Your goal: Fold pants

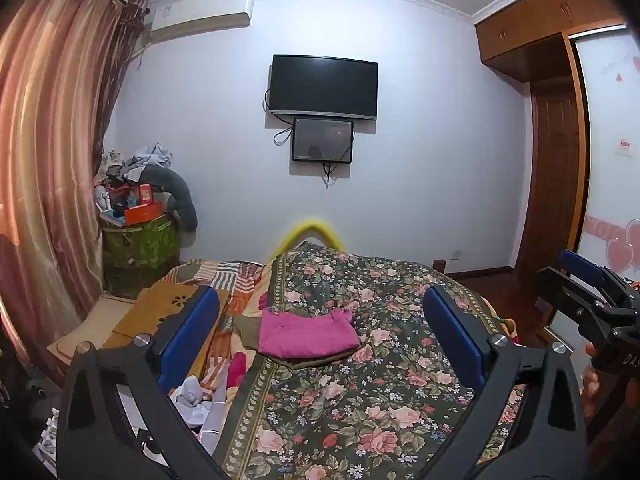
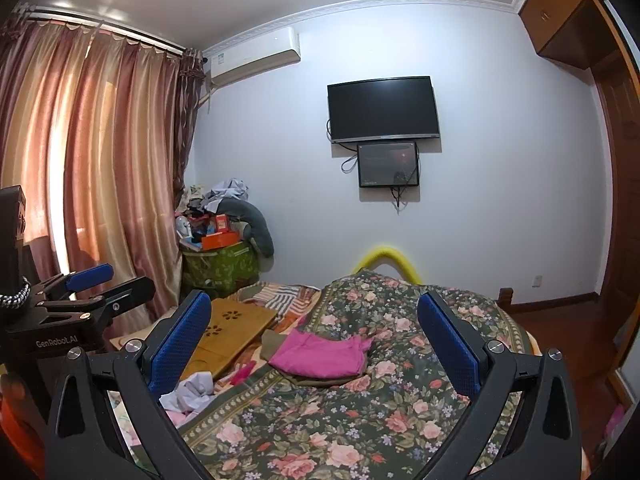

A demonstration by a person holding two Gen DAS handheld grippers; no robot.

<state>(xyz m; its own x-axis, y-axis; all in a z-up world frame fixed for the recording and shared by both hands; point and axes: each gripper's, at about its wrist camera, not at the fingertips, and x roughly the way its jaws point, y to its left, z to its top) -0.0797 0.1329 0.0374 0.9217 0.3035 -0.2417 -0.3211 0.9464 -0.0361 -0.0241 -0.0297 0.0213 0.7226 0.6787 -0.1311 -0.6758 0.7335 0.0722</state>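
— Pink fabric is noted on the bed: the pants [image 1: 306, 334] are seen lying folded into a compact rectangle on the floral quilt [image 1: 360, 400], on top of an olive-green garment [image 1: 248, 330] whose edges show to the left and below. Is contact with either tool recorded?

— None is recorded. The left gripper [image 1: 318, 338] is held above the quilt with its blue-padded jaws spread wide, and nothing is gripped between them. The right gripper [image 2: 314, 342] is likewise held wide apart and unloaded, with the pants [image 2: 320, 356] framed between its fingers but well beyond them.

— Are the tools seen in each other's views?

— Yes. The right gripper [image 1: 588, 280] is caught at the right edge of the left wrist view, and the left gripper [image 2: 96, 280] at the left edge of the right wrist view.

— What else is logged?

— A wooden board [image 2: 232, 328] is laid on the bed to the left of the pants. White crumpled cloth [image 2: 190, 394] is noted at the quilt's near left edge. A dark television [image 2: 383, 109] is mounted on the far wall, with a smaller screen [image 2: 388, 165] just below it. Striped curtains [image 2: 88, 160] are hung on the left.
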